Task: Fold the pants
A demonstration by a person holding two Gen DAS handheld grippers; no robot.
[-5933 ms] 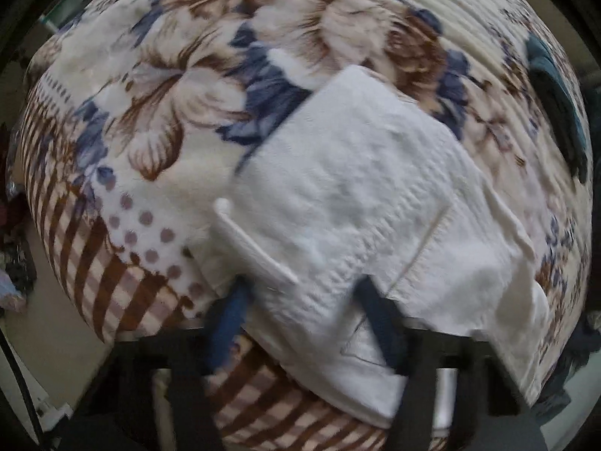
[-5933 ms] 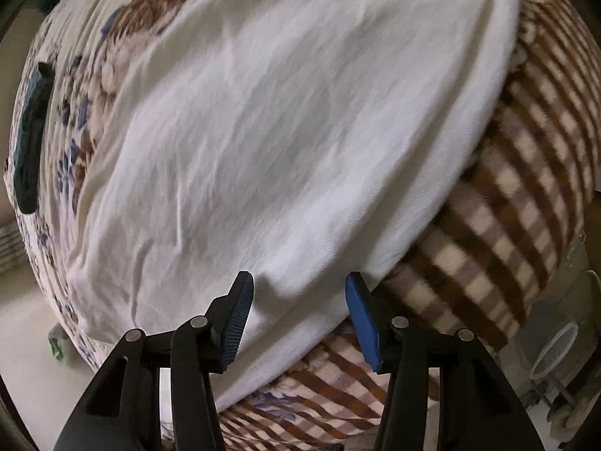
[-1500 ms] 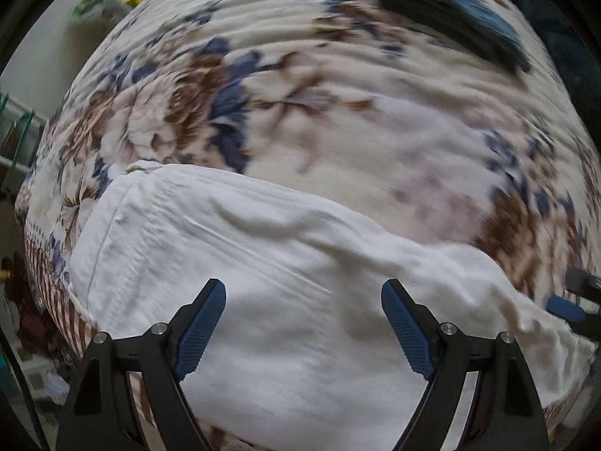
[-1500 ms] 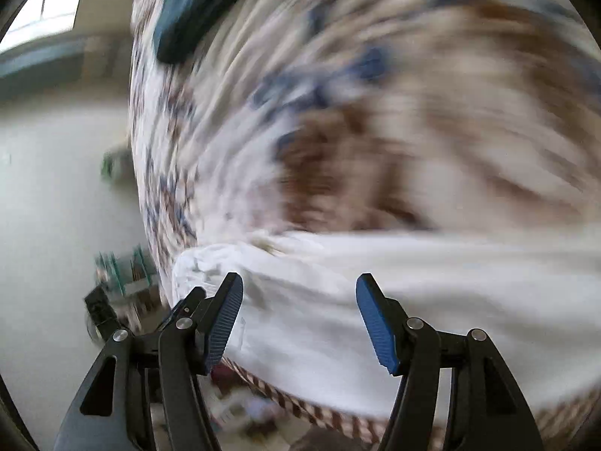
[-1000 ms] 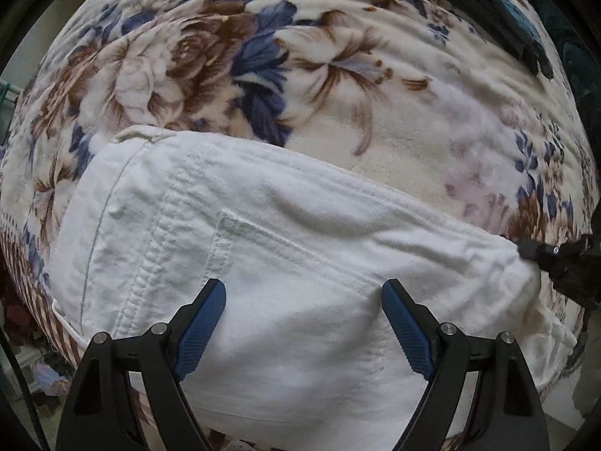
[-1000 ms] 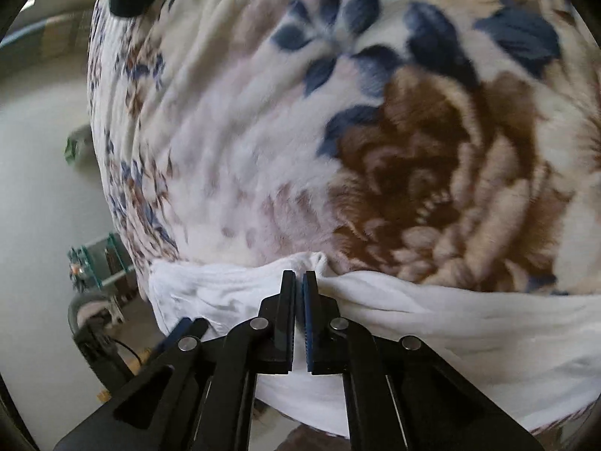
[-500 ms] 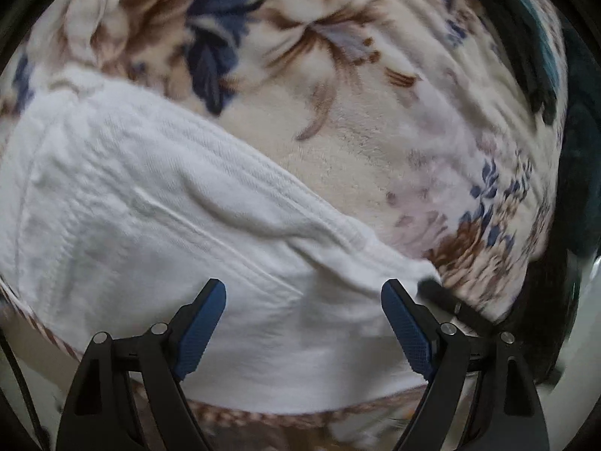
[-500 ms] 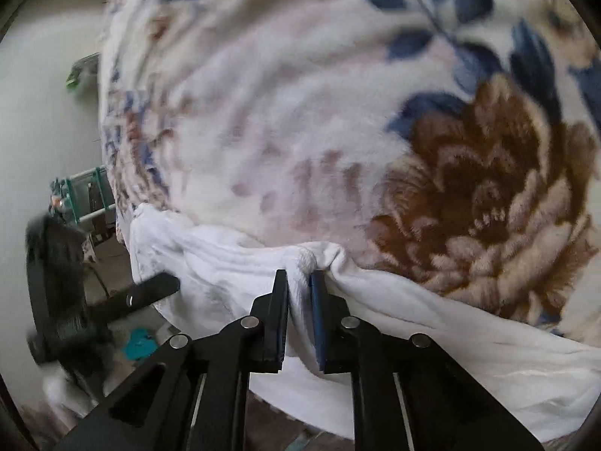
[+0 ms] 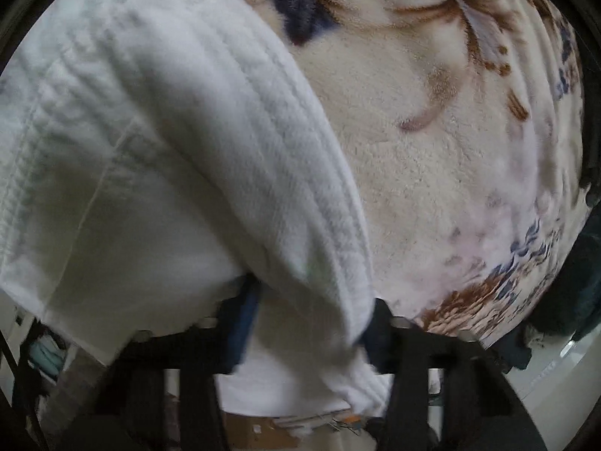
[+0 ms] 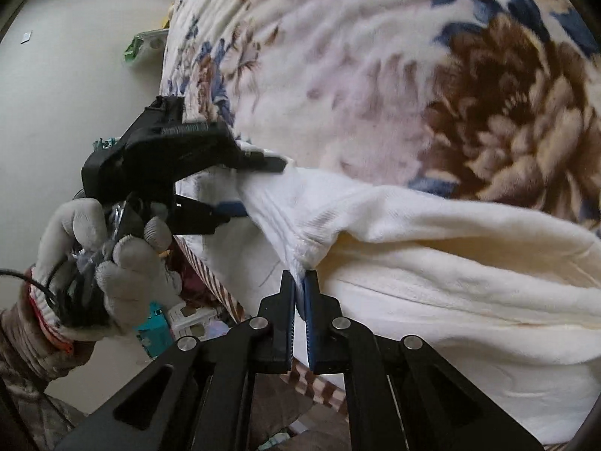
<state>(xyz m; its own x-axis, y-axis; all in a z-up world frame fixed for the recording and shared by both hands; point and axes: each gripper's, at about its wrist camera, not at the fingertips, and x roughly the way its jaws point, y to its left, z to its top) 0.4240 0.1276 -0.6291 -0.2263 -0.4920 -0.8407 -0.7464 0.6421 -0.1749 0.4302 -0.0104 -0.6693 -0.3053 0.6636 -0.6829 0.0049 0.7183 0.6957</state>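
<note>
The white pants lie on a floral blanket, with a thick folded edge running diagonally through the left wrist view. My left gripper is closing, and that bunched edge fills the gap between its blue pads. From the right wrist view the left gripper clamps a corner of the pants, held by a gloved hand. Lower in that view, my right gripper is shut on a pinched seam of the same edge, which lifts off the blanket.
A dark teal garment lies at the blanket's right edge. The bed's side drops to a pale floor with a green item and clutter below. The blanket's checked border hangs under the pants.
The left gripper has dropped onto the pants edge and its jaws have narrowed around it. The right gripper, still pinching the cloth, has pulled it up and sideways; the left gripper now shows beside it.
</note>
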